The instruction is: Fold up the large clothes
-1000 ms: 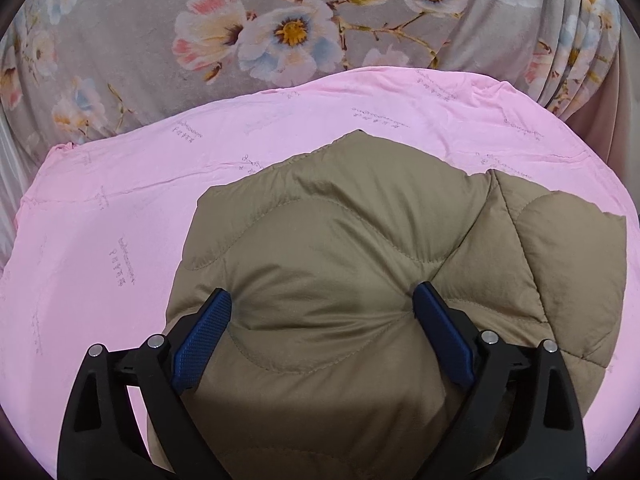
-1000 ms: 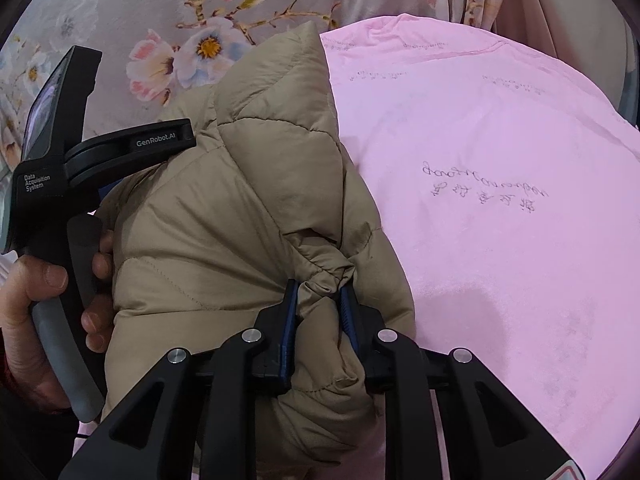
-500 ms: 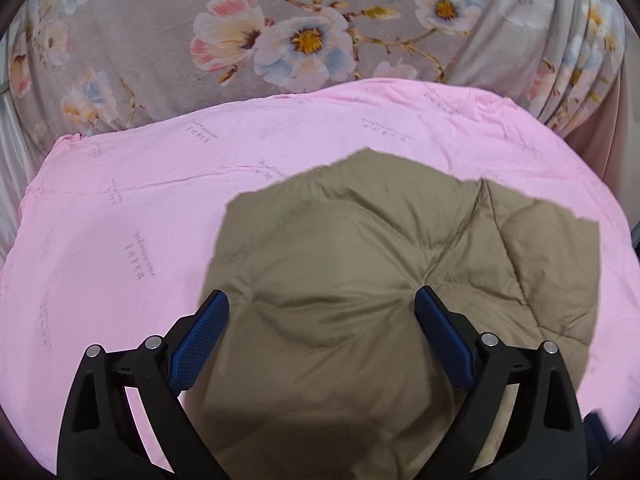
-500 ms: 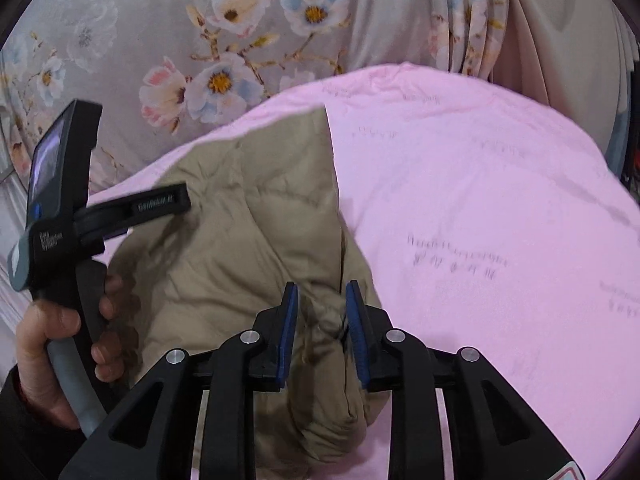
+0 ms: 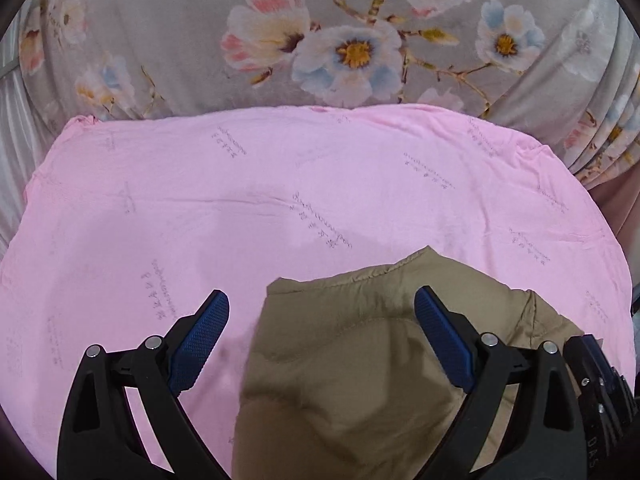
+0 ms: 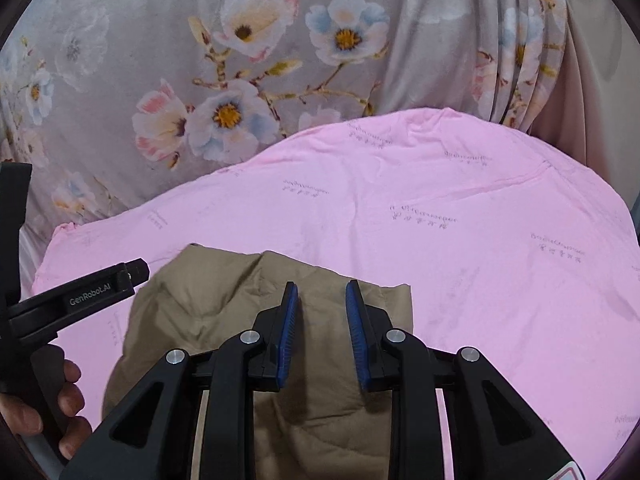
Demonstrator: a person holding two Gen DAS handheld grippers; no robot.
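Left wrist view first: the left gripper (image 5: 322, 312) is hovering with its jaws spread wide, nothing between the blue pads (image 5: 200, 340). Below it the tan quilted jacket (image 5: 360, 380) is lying on the pink sheet (image 5: 280, 200), its far edge reaching just past the fingertips, most of its bulk sitting under the right-hand finger and running off the bottom of the picture. Behind the sheet a grey floral curtain (image 5: 352, 48) is hanging. A bit of the other black tool is peeking in at the lower right corner.

Over to the right wrist view: the right gripper (image 6: 322, 296) is sitting above the jacket (image 6: 208, 312) with its jaws parted, a clear gap showing tan fabric lying flat beneath, not pinched. The jacket is lying at the near left part of the pink sheet (image 6: 440, 220). At the left edge, the left gripper's body (image 6: 76, 304) is poking in, marked GenRobot.AI, with the person's left hand (image 6: 60, 400) wrapping its handle. The floral curtain (image 6: 240, 60) is filling the background.
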